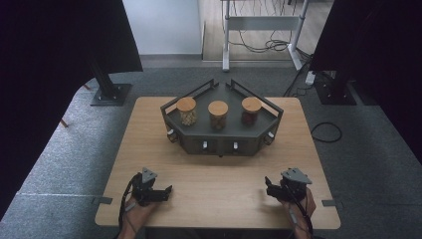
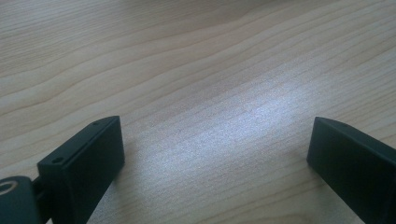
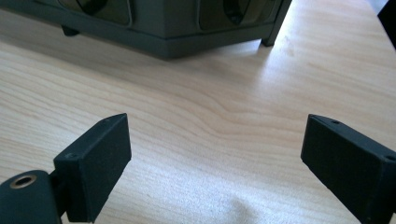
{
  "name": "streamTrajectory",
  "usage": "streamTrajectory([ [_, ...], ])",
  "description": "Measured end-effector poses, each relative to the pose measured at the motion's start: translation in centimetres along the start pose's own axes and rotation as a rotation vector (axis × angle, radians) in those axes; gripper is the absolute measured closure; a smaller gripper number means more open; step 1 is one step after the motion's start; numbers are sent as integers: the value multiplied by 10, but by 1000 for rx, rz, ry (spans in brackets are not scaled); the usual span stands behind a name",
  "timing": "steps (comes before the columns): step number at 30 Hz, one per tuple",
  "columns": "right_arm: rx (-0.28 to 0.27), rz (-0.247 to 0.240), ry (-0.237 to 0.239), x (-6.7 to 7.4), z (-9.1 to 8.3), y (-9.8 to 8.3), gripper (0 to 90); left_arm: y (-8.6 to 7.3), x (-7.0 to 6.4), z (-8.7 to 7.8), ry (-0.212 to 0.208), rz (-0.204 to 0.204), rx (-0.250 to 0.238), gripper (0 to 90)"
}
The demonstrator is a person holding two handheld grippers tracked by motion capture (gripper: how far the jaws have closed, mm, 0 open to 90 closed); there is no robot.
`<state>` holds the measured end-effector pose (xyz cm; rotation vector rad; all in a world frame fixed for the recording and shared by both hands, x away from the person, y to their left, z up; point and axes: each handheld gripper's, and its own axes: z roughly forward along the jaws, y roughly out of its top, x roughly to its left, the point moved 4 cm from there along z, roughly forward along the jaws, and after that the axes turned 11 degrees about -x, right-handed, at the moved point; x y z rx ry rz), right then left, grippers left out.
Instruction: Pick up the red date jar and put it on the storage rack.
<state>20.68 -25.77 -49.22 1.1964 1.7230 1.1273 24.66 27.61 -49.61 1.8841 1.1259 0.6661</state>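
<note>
A dark grey angular rack [image 1: 221, 134] stands at the back middle of the wooden table [image 1: 219, 172]. Three glass jars with wooden lids sit on its top: a left jar [image 1: 187, 110], a middle jar [image 1: 218, 114] and a right jar [image 1: 251, 110]. Small knobs line the rack's front faces. My left gripper [image 1: 166, 191] rests near the front left edge, open, with bare wood between its jaws [image 2: 215, 140]. My right gripper [image 1: 268, 188] sits near the front right edge, open as well [image 3: 215, 149], facing the rack's base [image 3: 163, 42].
Around the table lies grey carpet. Black stands [image 1: 107, 84] rise at the back left and back right. A white desk frame [image 1: 263, 30] with loose cables stands behind. A black cable loop [image 1: 326, 132] lies on the floor to the right.
</note>
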Motion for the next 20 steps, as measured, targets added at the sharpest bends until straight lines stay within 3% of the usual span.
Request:
streamTrajectory([
  [10,57,-5,-9,1,8,-9,84,0,0,0,-1,1,0,37],
  [20,67,5,-6,0,11,-13,84,0,0,0,-2,2,1,36],
])
